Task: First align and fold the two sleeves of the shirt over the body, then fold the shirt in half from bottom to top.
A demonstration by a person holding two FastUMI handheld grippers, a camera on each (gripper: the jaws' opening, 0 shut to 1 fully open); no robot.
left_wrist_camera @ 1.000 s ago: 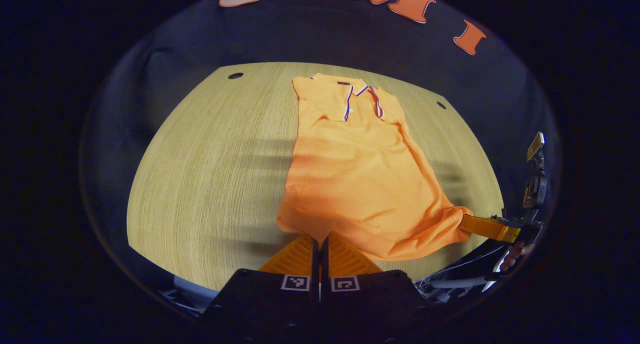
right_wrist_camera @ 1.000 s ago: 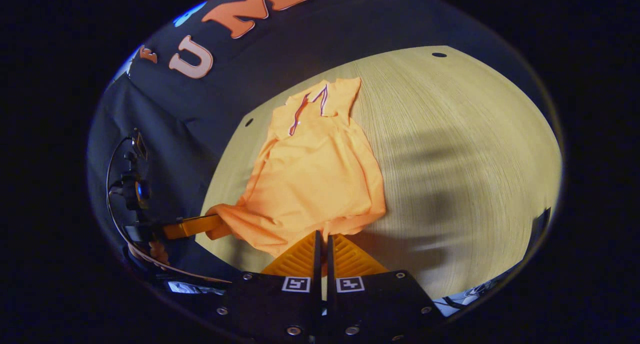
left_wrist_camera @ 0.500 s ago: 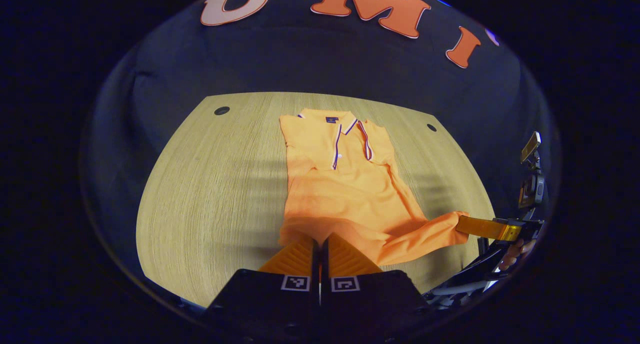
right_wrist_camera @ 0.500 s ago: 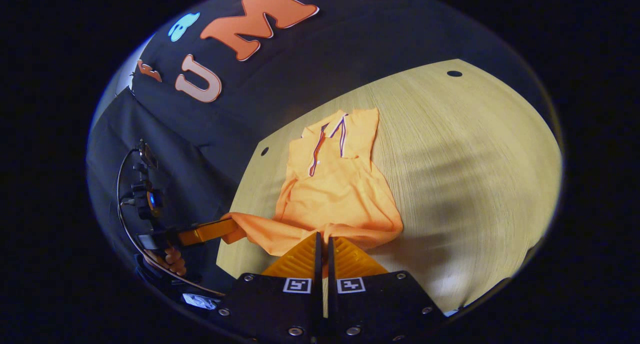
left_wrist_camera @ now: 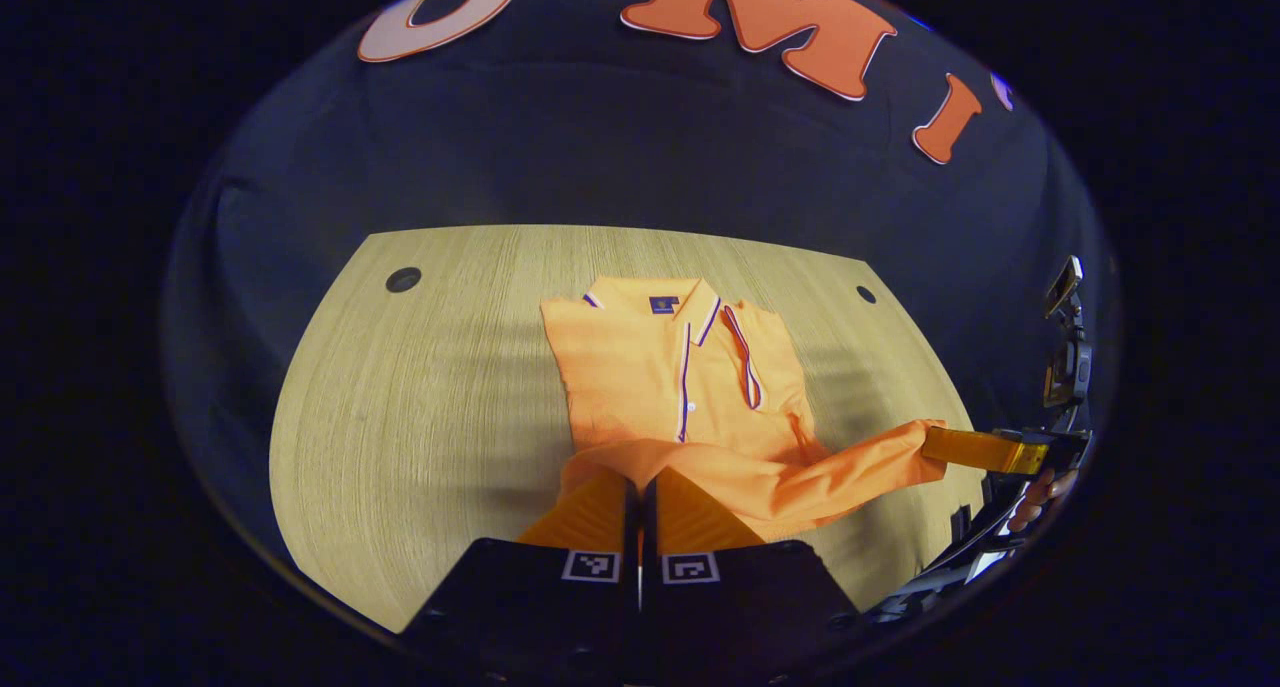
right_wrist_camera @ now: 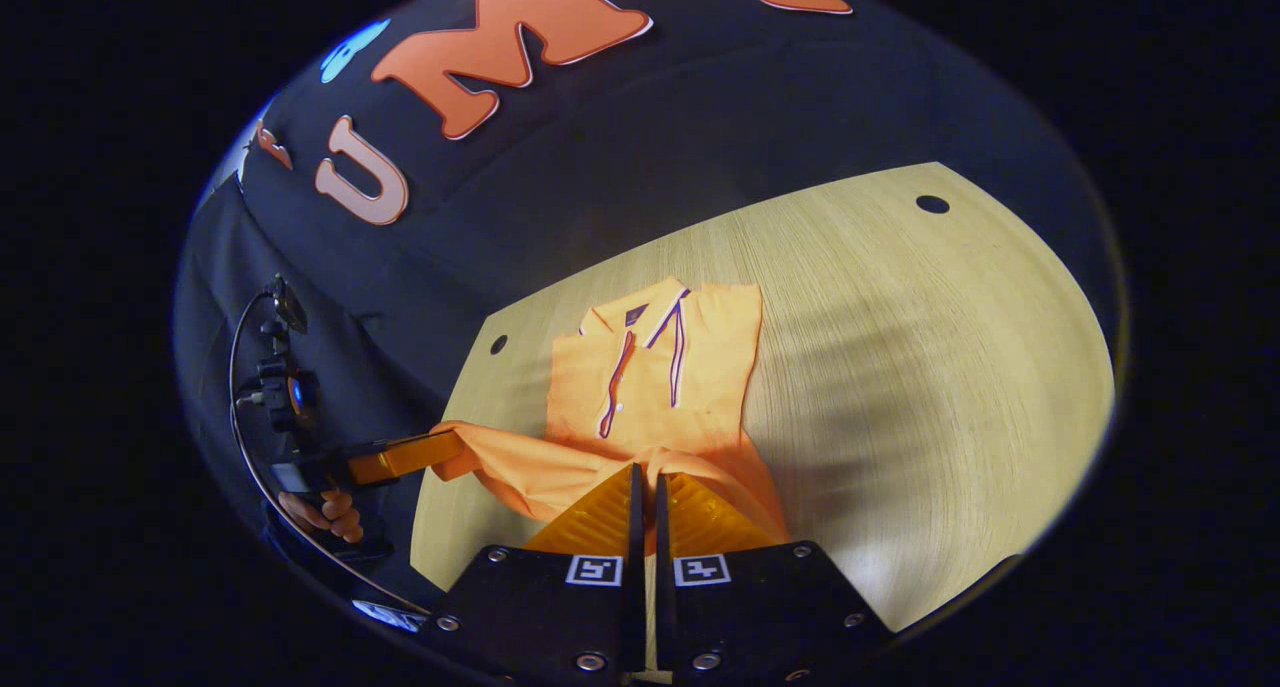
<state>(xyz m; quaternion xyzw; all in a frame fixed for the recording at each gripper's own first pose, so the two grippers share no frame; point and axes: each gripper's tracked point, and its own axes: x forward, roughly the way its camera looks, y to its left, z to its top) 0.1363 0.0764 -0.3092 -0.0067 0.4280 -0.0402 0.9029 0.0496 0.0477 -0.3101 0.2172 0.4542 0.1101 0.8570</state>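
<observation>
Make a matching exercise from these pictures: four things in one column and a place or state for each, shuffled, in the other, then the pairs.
Things:
1. shirt collar
2. shirt hem
3. left gripper
4. table

States:
A. light wood, with small dark holes
B. lifted off the table, held at both bottom corners
C. lying flat at the far end, with striped trim
D. shut on the shirt's bottom edge

Pairs: 1-C, 2-B, 3-D, 4-A

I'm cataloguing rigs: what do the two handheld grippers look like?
Each gripper, left and right, has a dark blocky body with two square black-and-white marker tags, visible screws and ribbed wedge-shaped fingers. Seen from across, each carries a small camera on a mast; a thin cable loops beside the left one.
</observation>
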